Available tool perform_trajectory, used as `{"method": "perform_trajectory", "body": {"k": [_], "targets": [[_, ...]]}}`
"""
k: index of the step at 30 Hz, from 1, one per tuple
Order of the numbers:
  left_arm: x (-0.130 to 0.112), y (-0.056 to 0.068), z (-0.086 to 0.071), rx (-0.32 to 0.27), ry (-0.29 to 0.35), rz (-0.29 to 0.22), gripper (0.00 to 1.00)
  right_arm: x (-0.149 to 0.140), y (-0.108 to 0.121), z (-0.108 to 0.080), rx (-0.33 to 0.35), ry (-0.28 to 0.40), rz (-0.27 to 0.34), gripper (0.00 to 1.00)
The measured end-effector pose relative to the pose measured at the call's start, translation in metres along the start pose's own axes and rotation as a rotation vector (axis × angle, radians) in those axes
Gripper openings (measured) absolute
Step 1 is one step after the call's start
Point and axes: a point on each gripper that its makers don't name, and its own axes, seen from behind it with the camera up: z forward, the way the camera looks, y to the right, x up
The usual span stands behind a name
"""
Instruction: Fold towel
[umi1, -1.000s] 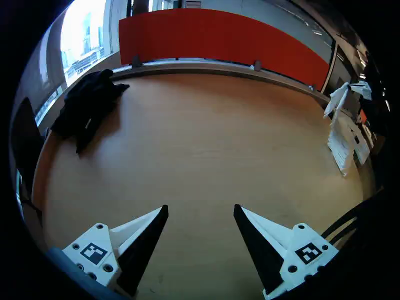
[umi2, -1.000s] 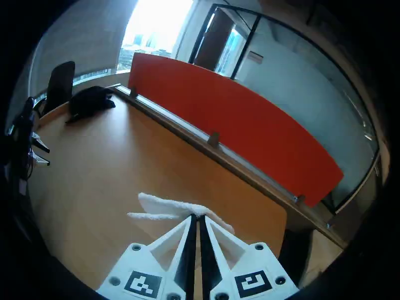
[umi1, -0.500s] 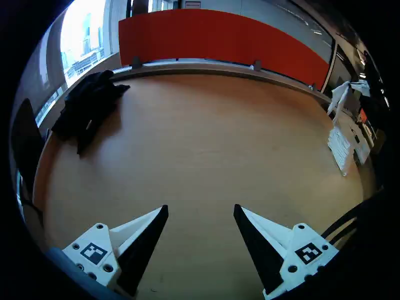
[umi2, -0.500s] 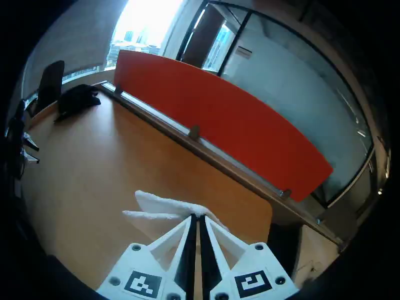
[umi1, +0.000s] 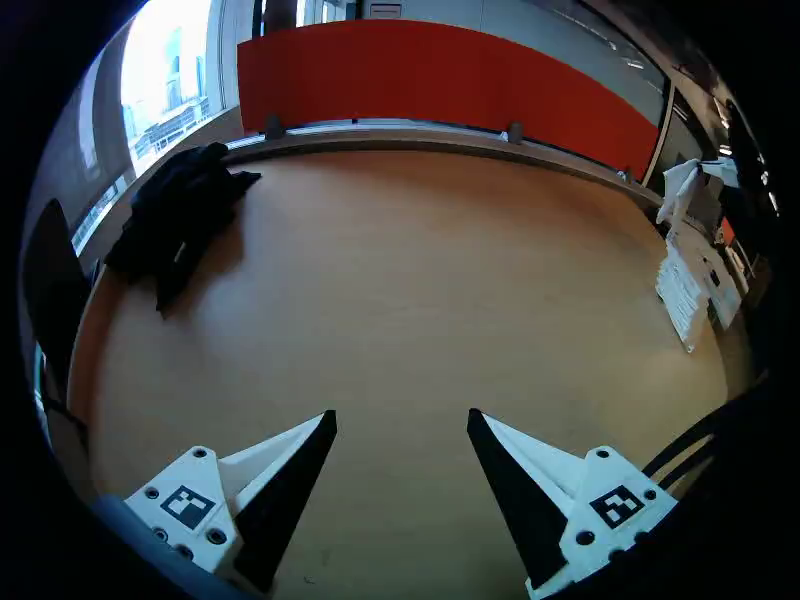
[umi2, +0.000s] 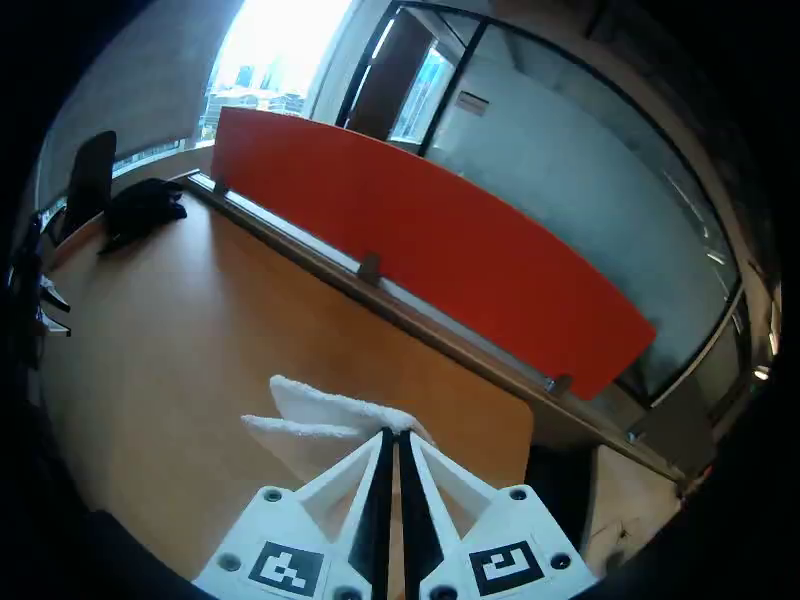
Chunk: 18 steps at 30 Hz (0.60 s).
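Observation:
My left gripper (umi1: 400, 420) is open, its fingers spread low over the bare wooden table (umi1: 400, 270) with nothing between them. At the far right edge of the left gripper view the other gripper (umi1: 690, 290) hangs above the table end with a bit of white towel (umi1: 682, 188) over it. In the right gripper view my right gripper (umi2: 392, 435) is shut on the white towel (umi2: 320, 420), whose bunched folds stick out to the left past the fingertips, held above the table (umi2: 200, 320).
A black garment (umi1: 180, 215) lies at the table's far left corner, also visible as the dark heap (umi2: 140, 205). An orange divider panel (umi1: 440, 75) runs along the table's back edge. A dark chair (umi2: 90, 175) stands by the window. The table's end (umi2: 500, 430) is close under the right gripper.
The right gripper has shifted and turned a little with the towel still pinched; the table end now sits closer beneath it. The left gripper has stayed in place, open.

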Motion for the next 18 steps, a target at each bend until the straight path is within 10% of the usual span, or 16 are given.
{"method": "perform_trajectory", "body": {"k": [18], "targets": [[0.002,0.005,0.0,-0.003,0.003,0.003,0.97,0.001,0.013,-0.001,-0.015,-0.001,-0.002,0.04]]}}
